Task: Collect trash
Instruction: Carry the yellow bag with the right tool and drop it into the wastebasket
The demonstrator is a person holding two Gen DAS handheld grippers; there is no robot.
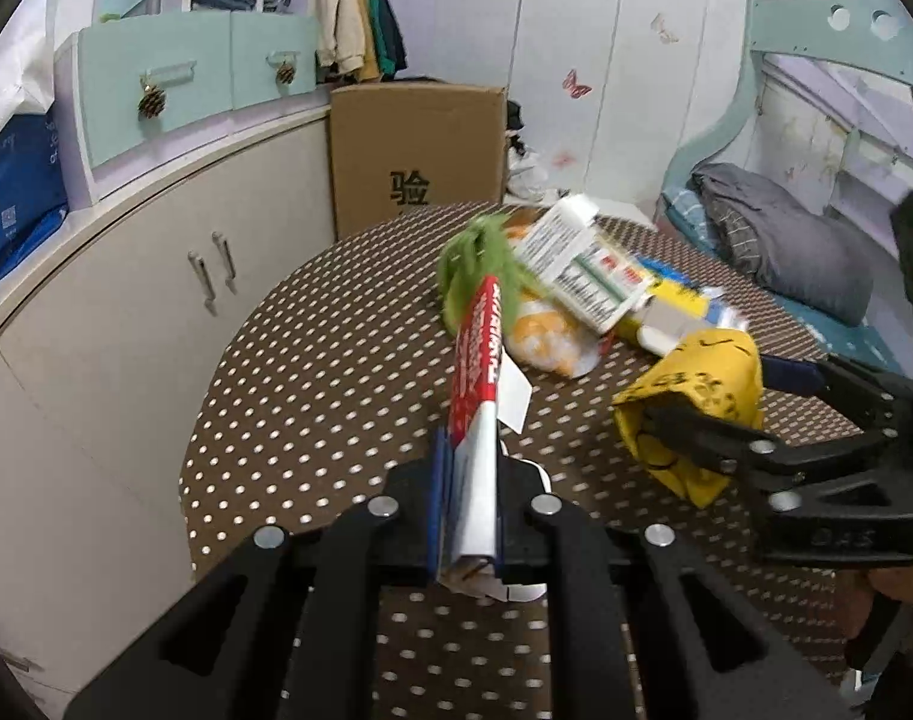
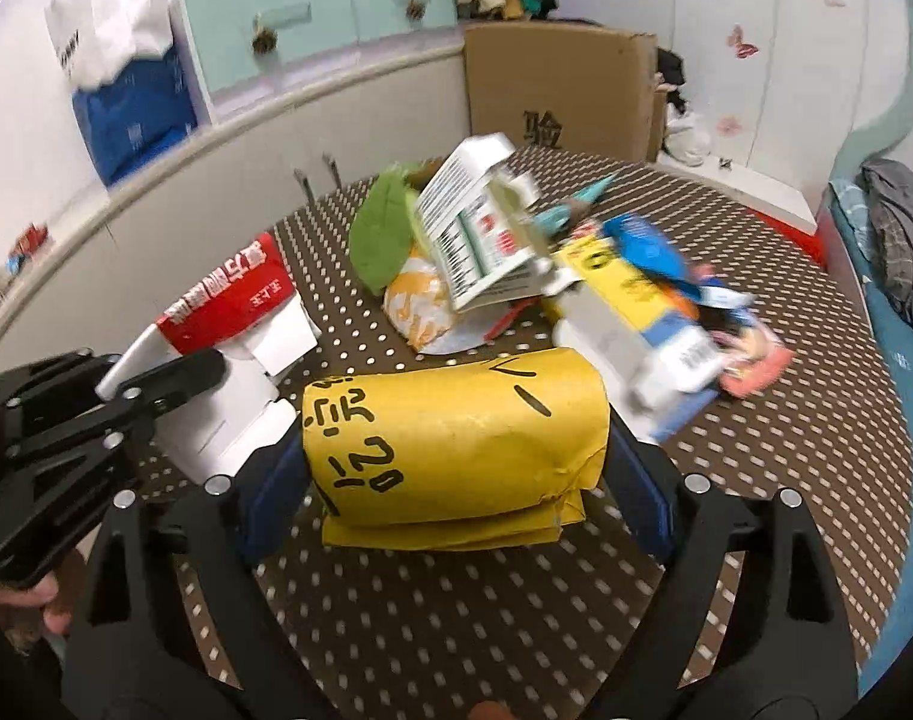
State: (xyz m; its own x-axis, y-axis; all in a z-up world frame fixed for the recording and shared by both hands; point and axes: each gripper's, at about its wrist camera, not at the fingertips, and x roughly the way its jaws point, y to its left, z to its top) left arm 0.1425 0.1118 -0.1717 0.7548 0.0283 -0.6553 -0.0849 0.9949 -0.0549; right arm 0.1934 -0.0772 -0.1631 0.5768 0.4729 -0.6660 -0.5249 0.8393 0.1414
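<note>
L gripper [image 1: 468,516] was pressed together on a flattened red-and-white carton [image 1: 477,396], pinching its white end between the blue pads; the carton stuck out ahead of the jaws, edge-on, toward the middle of the dotted tabletop [image 1: 312,372]. From the right wrist view the same carton [image 2: 228,312] sat at the L side of the tabletop [image 2: 456,612], held by the L gripper [image 2: 156,396].

R gripper [image 2: 456,480] stood spread wide w/ a folded yellow paper packet [image 2: 456,450], marked in black pen, between its fingers. Blue pads flanked the packet's two ends; whether they actually pressed on it couldn't be told. In the left wrist view the R gripper [image 1: 726,396] reached in from the R edge w/ the yellow packet [image 1: 696,396] between its fingers, near the front-R part of the tabletop.

Beyond both grippers, toward the far edge, lay the rest of the trash pile: green leaf-like scrap [image 2: 384,234], orange-and-white wrapper [image 2: 420,300], white printed box [image 2: 486,228] tilted on top, yellow-and-blue box [image 2: 636,300], all touching or overlapping. A brown cardboard box [image 2: 552,84] stood behind the table.
</note>
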